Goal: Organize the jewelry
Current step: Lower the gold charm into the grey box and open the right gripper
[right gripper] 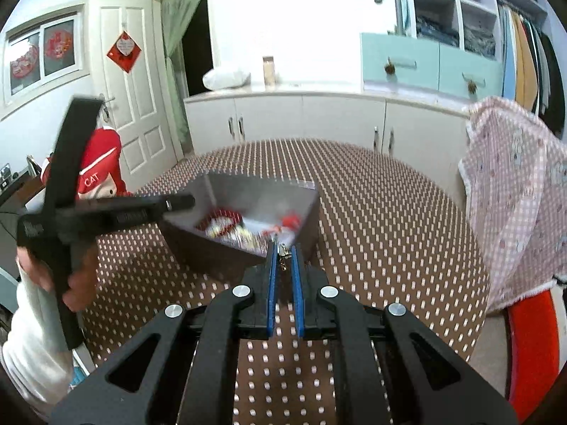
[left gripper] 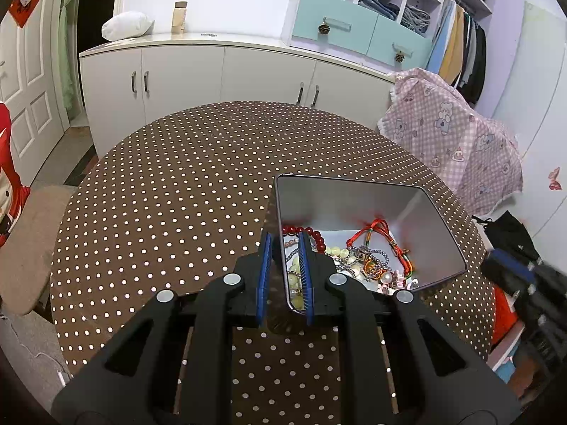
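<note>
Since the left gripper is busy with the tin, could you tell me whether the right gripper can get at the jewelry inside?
Probably yes: the tin is open-topped, and the right gripper is at its near rim pinching a small metal piece.

Legible: "CAT", white letters on red garment (right gripper: pixel 97 173), far left. Gripper-body marking and door-hanging characters too blurred to read.

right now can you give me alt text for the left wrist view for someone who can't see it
The left claw is shut on the near left wall of a metal tin, one finger inside and one outside. The tin sits on a brown polka-dot table and holds tangled jewelry: red beads, pale beads, chains and red cord. White cabinets stand behind.
</note>
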`<state>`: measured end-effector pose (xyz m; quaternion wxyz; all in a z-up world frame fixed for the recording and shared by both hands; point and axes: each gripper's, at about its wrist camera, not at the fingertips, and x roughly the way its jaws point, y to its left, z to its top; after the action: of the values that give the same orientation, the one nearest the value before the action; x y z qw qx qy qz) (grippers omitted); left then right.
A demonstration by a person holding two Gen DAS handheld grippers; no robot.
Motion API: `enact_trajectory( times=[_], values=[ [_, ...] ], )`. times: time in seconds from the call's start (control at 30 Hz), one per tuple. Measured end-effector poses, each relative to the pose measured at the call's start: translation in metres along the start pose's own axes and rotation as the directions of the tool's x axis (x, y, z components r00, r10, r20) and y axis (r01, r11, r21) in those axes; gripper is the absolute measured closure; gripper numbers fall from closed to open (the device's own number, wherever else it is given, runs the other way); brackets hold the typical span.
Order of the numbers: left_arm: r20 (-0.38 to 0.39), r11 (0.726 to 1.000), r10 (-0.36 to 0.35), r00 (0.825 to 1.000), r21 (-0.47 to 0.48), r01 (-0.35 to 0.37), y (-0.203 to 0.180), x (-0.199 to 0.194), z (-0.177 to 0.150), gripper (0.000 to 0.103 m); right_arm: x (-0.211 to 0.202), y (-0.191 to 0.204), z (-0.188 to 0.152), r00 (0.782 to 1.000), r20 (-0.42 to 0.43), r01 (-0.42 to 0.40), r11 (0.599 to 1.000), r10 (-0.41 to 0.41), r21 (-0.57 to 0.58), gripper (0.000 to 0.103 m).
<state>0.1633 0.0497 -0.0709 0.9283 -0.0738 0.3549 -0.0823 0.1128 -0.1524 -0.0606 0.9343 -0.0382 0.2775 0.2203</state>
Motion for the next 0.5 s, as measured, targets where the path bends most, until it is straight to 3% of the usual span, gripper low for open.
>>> enact_trajectory(
  times=[0.33, 0.43, 0.5],
  values=[
    [0.001, 1.0, -0.005, 1.0, -0.005, 0.005, 0.0, 0.0, 0.001, 0.087, 0.019, 0.017, 0.029, 1.0, 0.003, -0.03, 0.999, 0.03, -0.036, 0.094],
    [0.0, 1.0, -0.009, 1.0, -0.006, 0.009, 0.0, 0.0, 0.002, 0.087, 0.02, 0.017, 0.032, 1.0, 0.004, -0.026, 0.999, 0.026, -0.023, 0.081],
    [0.0, 1.0, -0.01, 1.0, -0.006, 0.01, 0.002, 0.0, 0.002, 0.087, 0.019, 0.014, 0.031, 1.0, 0.01, -0.008, 1.0, 0.008, -0.007, 0.048]
  ],
)
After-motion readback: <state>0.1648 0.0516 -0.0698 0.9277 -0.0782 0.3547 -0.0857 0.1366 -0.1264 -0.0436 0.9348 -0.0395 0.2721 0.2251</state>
